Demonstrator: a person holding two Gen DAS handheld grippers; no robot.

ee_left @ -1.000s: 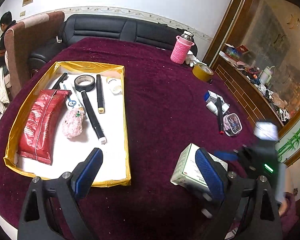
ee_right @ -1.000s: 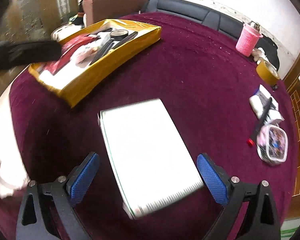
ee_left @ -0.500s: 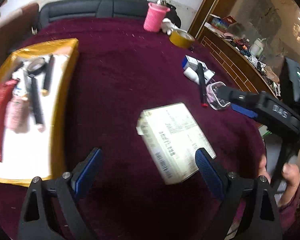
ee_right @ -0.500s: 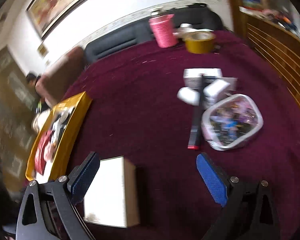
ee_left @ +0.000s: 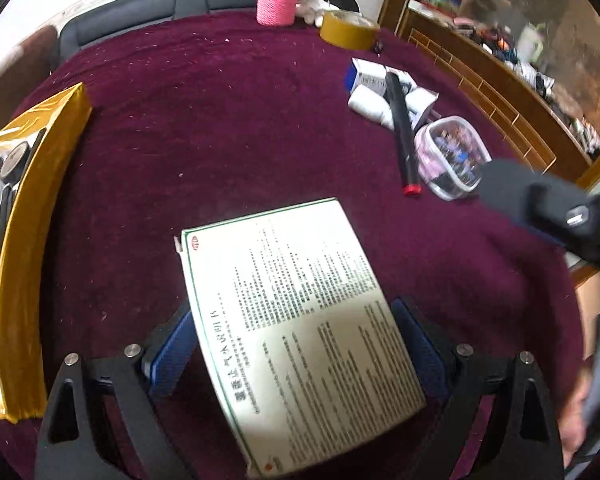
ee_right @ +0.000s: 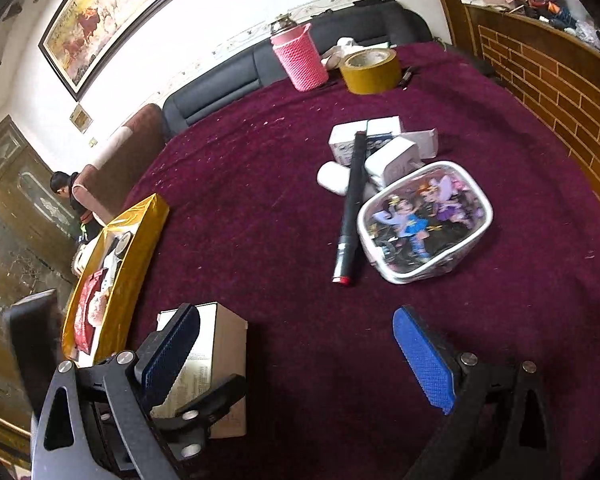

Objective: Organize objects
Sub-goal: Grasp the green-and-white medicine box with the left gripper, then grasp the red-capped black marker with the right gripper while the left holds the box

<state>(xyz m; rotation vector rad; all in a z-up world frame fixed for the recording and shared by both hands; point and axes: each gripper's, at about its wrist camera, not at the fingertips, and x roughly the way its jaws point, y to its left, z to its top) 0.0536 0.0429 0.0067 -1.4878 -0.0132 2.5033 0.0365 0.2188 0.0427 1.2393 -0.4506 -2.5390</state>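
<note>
My left tongs (ee_left: 296, 354) pinch the white printed box (ee_left: 296, 320) by its sides, just above the maroon counter (ee_left: 220, 128). My right tongs (ee_right: 296, 354) hang spread over bare cloth, near the pen (ee_right: 350, 216) and clear case (ee_right: 424, 222).

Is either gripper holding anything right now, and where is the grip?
The left gripper straddles the white printed box, a pad at each long side near its near end; firm contact can't be confirmed. The right gripper is open, holding nothing.
</note>
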